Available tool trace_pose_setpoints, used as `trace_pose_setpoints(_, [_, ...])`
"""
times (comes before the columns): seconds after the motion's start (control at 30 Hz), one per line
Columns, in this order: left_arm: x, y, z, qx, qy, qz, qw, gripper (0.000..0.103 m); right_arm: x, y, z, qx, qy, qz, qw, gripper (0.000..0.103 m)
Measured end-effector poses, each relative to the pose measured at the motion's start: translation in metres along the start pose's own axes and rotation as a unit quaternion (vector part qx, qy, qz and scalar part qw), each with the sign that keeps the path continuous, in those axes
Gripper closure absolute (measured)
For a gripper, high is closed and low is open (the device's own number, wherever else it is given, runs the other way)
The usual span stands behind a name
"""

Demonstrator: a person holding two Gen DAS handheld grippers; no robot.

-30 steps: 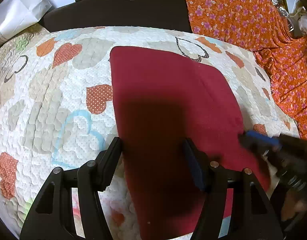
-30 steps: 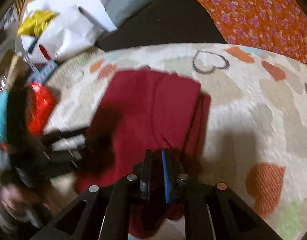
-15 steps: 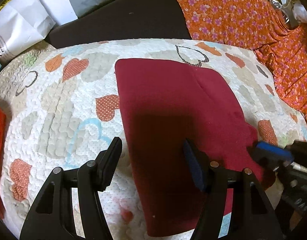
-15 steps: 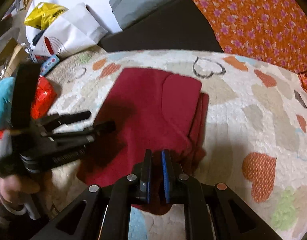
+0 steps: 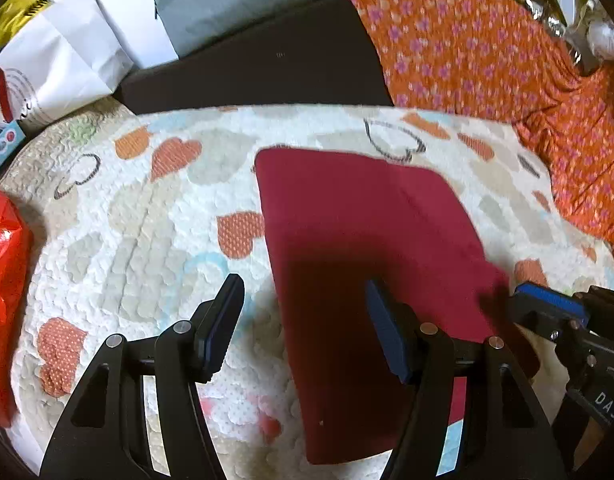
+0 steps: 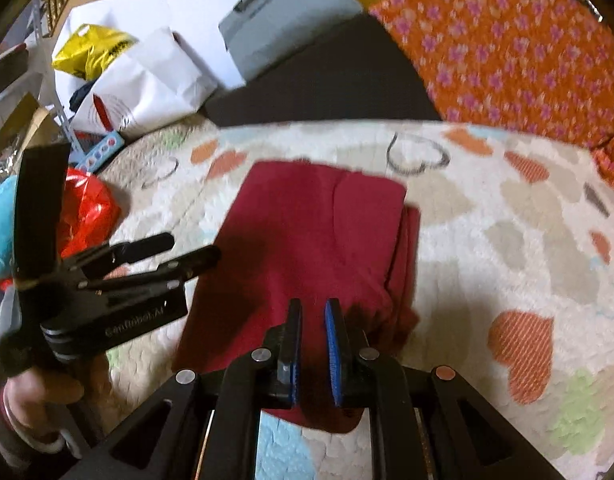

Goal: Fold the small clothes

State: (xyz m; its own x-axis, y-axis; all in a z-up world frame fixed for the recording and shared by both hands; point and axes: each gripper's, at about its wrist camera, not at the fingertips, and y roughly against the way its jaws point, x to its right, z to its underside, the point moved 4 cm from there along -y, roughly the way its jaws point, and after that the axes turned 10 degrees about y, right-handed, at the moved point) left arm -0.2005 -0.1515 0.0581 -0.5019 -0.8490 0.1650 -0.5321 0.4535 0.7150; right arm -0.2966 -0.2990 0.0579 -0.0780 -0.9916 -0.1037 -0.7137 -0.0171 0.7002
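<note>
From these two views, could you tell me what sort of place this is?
Most likely a lived-in room at home: a heart-patterned quilt serves as the folding surface, an orange floral fabric is draped beside it, and paper bags are piled behind.

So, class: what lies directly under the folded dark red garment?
The red garment lies on the heart-patterned quilt, which shows all round it. Whatever is beneath the garment's own folded layers is covered.

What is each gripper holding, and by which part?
Nothing. The left gripper stands open over the red cloth; the right gripper, jaws just opening, is empty.
</note>
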Motion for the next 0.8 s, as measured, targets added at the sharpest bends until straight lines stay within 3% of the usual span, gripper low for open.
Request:
trace_pose_setpoints(0.13, [0.0, 0.009, -0.004, 0.024, -0.002, -0.002, 0.9997, 0.04, 0.0, 0.005, -0.007, 0.014, -0.002, 0.009, 1.0, 0.086])
trace_pose_setpoints(0.23, [0.0, 0.012, -0.005, 0.031, -0.006, -0.004, 0.9995, 0.04, 0.001, 0.002, -0.006, 0.012, -0.009, 0.01, 1.0, 0.075])
trace_pose_setpoints(0.8, [0.007, 0.015, -0.004, 0.037, -0.014, -0.011, 0.9992, 0.04, 0.008, -0.007, -0.01, 0.003, -0.025, 0.01, 1.0, 0.073])
